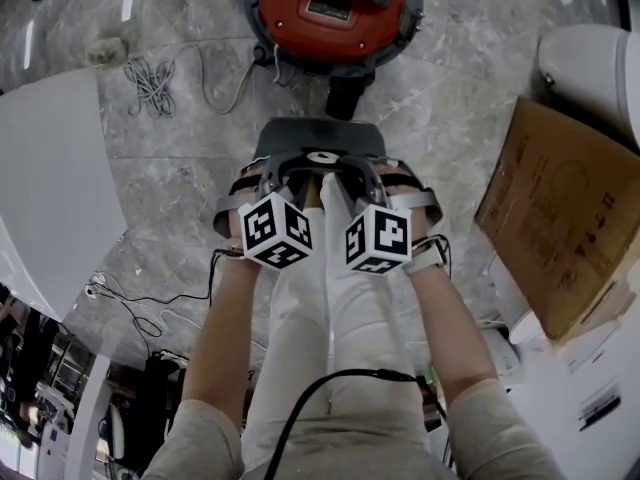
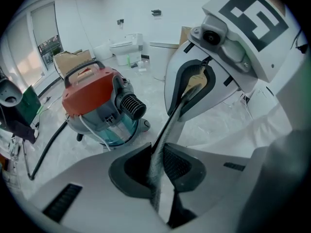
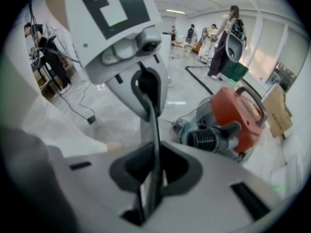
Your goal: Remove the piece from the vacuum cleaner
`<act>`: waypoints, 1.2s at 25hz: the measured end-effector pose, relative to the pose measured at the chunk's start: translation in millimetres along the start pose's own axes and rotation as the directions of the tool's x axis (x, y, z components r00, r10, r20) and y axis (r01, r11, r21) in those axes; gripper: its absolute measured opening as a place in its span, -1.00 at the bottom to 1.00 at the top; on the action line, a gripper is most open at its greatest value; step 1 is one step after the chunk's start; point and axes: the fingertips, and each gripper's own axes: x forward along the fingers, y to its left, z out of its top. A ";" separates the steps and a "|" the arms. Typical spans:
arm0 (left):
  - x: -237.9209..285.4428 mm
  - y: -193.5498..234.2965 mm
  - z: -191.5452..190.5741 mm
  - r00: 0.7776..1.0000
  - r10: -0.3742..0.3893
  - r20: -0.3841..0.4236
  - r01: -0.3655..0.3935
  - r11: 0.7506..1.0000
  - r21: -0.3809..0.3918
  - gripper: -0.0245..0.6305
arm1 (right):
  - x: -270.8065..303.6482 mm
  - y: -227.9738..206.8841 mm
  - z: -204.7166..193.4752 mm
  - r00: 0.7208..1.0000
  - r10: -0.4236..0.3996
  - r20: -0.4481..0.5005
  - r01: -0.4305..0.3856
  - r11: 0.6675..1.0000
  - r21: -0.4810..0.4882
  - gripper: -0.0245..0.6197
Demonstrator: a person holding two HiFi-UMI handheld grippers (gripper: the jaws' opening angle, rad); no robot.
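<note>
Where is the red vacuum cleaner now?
In the head view the vacuum cleaner stands at top centre, just beyond the grey piece, right of a coiled cord.

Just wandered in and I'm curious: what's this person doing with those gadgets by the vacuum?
A person holds a two-jaw gripper in each hand. The left gripper and the right gripper are both clamped on one thin grey piece, held apart from the red vacuum cleaner standing on the floor beyond.
</note>
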 end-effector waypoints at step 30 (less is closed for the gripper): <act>-167.0 -20.3 82.4 0.988 0.055 0.142 -0.063 0.997 0.053 -0.70 | -173.6 -0.1 72.1 0.996 -0.032 0.088 0.031 0.999 0.012 -0.79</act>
